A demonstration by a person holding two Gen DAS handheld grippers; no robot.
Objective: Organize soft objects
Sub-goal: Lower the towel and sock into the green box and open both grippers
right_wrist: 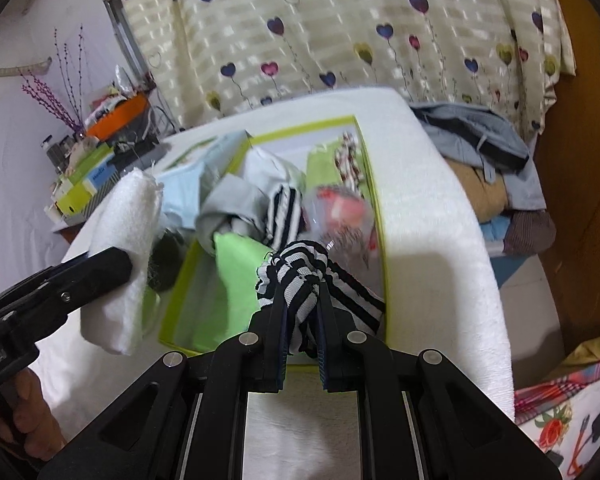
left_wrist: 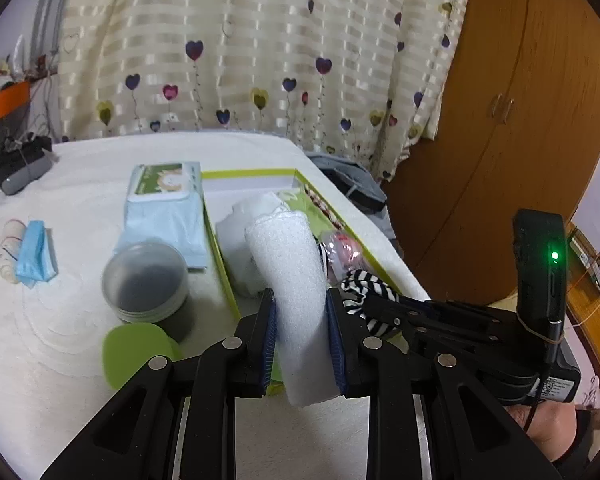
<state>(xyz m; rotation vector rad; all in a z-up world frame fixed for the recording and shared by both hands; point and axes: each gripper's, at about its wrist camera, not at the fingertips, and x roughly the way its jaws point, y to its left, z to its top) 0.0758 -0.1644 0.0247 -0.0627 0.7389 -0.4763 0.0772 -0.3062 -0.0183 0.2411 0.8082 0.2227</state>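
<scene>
My left gripper (left_wrist: 302, 304) is shut on a rolled white towel (left_wrist: 292, 280) and holds it above the near end of the green-rimmed box (left_wrist: 220, 248). The towel also shows in the right wrist view (right_wrist: 124, 240). My right gripper (right_wrist: 302, 296) is shut on a black-and-white striped cloth (right_wrist: 300, 276) over the near end of the same box (right_wrist: 382, 240). The striped cloth shows in the left wrist view (left_wrist: 364, 286). Inside the box lie a grey cloth (right_wrist: 228, 208), a green cloth (right_wrist: 228, 276) and a clear bag with pink contents (right_wrist: 340, 212).
On the white-covered table (left_wrist: 60, 340) stand a round metal tin (left_wrist: 148, 280), a green lid (left_wrist: 136, 348), a tissue pack (left_wrist: 166, 208), a blue face mask (left_wrist: 34, 256) and a dark device (left_wrist: 18, 168). Folded clothes (right_wrist: 480, 140) lie past the right edge.
</scene>
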